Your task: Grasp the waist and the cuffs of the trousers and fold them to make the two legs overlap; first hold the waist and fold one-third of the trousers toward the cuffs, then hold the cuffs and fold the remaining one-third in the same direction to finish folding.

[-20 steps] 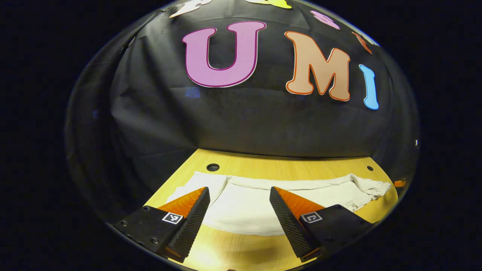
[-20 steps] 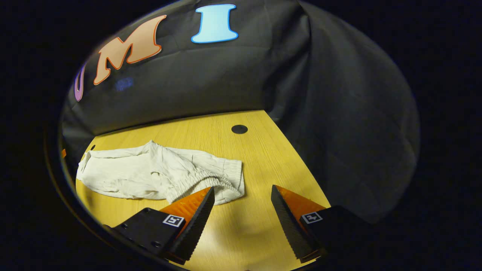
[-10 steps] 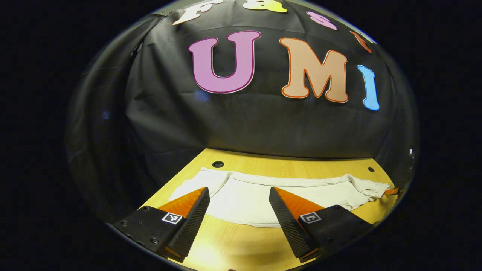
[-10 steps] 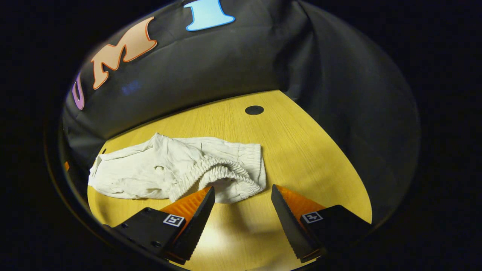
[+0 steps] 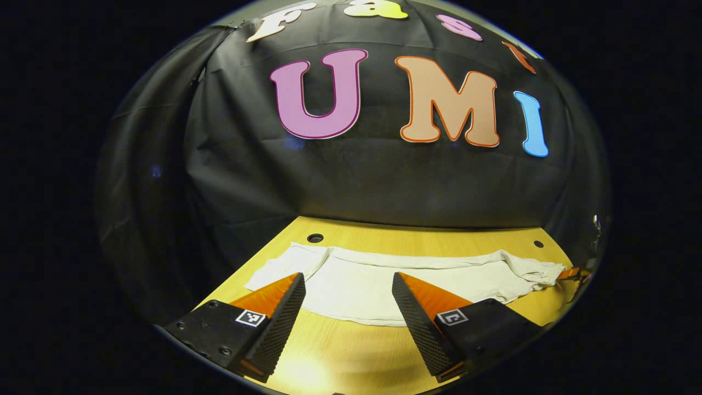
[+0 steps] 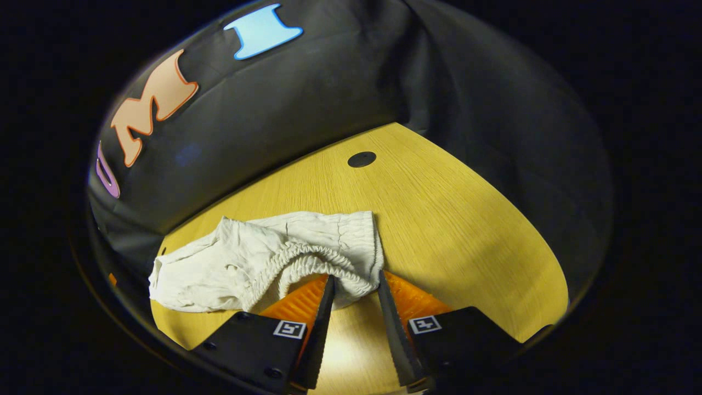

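- I am seeing the trousers [image 5: 384, 282] lying flat across the far half of the bench [image 5: 351, 356] in the left gripper view, stretched from one side of it to the other; the cloth is pale and creased
- My left tool [image 5: 346, 288] is hovering with its jaws spread wide; the near hem of the trousers is showing in the gap between its fingers [image 5: 282, 323], and I cannot tell whether either tip is touching the cloth; nothing is clamped
- At the far right edge of that view a small part of the other tool [image 5: 571, 272] is showing just beside the bunched end of the trousers
- In the right gripper view the trousers [image 6: 263, 258] are lying rumpled on the bench [image 6: 466, 230], with the gathered elastic waist [image 6: 315, 260] facing me and folded open in a loop
- My right tool [image 6: 352, 291] is sitting at that waist with its jaws partly drawn in; a lump of the waistband is lying between the two tips, but I am seeing a gap on each side, so I cannot tell whether both fingers are pressing on it
- A dark round hole [image 6: 361, 159] is sitting in the bench beyond the waist, well apart from the cloth; a similar hole [image 5: 315, 238] is showing near the far left corner of the trousers in the left gripper view
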The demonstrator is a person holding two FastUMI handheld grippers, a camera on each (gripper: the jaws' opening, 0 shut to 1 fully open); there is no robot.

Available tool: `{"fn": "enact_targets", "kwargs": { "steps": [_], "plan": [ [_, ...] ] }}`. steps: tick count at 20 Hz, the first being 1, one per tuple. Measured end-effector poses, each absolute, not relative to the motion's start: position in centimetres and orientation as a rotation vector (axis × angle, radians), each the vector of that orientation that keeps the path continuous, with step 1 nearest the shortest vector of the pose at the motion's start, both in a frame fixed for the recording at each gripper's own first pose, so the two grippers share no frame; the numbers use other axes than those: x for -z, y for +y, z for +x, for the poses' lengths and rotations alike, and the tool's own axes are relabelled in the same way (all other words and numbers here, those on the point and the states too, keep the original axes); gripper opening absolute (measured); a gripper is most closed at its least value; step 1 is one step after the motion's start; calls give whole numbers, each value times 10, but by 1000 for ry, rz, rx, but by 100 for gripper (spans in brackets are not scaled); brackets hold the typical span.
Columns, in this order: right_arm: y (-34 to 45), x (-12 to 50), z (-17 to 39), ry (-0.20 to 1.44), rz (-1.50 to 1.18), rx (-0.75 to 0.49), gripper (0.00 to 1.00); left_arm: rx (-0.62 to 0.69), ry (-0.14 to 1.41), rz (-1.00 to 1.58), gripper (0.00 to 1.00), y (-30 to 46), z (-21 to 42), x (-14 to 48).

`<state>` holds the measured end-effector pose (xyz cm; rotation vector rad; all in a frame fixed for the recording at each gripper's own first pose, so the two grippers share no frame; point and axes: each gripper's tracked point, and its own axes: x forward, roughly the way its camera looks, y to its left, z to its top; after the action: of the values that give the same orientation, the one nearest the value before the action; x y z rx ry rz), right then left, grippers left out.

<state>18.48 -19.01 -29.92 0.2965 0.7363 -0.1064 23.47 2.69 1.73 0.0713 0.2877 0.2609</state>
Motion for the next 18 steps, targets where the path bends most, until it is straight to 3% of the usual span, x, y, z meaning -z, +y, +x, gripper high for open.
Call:
{"fn": "enact_targets", "kwargs": {
  "steps": [5, 18],
  "plan": [
    [-185, 291, 189, 708, 290, 100, 14, -262, 287, 68, 97, 20, 234, -18],
    [-102, 185, 185, 525, 211, 37, 14, -174, 282, 18, 96, 38, 245, -15]
  ]
}}
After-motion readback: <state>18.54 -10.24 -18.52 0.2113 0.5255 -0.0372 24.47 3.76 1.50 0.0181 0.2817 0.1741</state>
